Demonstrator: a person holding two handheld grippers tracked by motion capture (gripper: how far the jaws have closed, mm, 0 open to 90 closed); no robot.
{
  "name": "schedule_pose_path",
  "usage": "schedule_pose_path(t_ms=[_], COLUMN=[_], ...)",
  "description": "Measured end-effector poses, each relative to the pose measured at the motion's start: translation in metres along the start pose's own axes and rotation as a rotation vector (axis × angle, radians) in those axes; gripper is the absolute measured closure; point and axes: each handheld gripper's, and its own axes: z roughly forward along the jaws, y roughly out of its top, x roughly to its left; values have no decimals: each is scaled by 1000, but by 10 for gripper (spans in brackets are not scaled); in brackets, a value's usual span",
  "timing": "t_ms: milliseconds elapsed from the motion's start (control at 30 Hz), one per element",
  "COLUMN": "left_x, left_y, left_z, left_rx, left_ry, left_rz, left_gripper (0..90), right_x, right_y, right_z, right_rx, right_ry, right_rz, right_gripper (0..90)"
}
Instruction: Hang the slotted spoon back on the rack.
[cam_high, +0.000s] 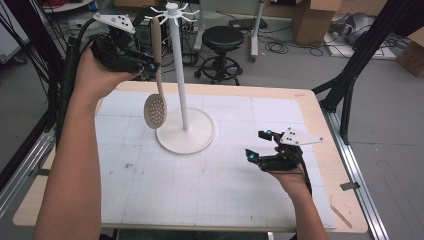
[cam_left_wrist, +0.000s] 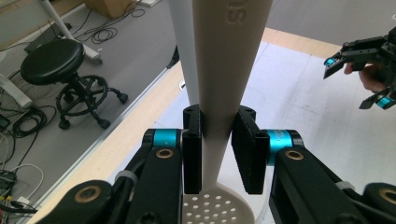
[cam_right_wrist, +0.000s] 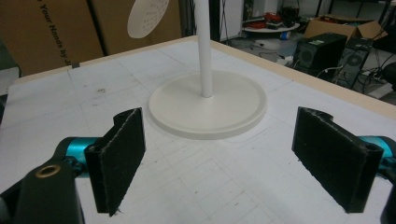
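A cream slotted spoon (cam_high: 156, 75) hangs upright in the air, its perforated bowl (cam_high: 154, 111) down, beside the pole of a white hook stand (cam_high: 180, 70). My left gripper (cam_high: 150, 67) is shut on the spoon's handle (cam_left_wrist: 219, 84), with the black pads (cam_left_wrist: 192, 154) pressing both sides and the bowl (cam_left_wrist: 215, 210) below. The spoon's top end reaches near the stand's hooks (cam_high: 172, 12). My right gripper (cam_high: 260, 145) rests low over the mat at the right, open and empty; its pads (cam_right_wrist: 119, 154) stand wide apart facing the stand's round base (cam_right_wrist: 208, 109).
A white gridded mat (cam_high: 210, 170) covers the wooden table (cam_high: 332, 165). A black stool (cam_high: 222, 42), cables and cardboard boxes (cam_high: 315, 17) stand on the floor beyond the far edge. Black frame legs (cam_high: 350, 75) rise at the right.
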Motion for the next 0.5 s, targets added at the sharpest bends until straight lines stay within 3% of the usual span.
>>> schedule_pose_path(t_ms=[500], left_x=[5], left_y=[2], left_z=[9], left_rx=[21], left_ry=[9], left_rz=[-16], left_gripper=[744], right_x=[0], right_y=[0], right_z=[0], right_rx=[-6], right_ry=[1], right_rz=[-1], right_gripper=[168])
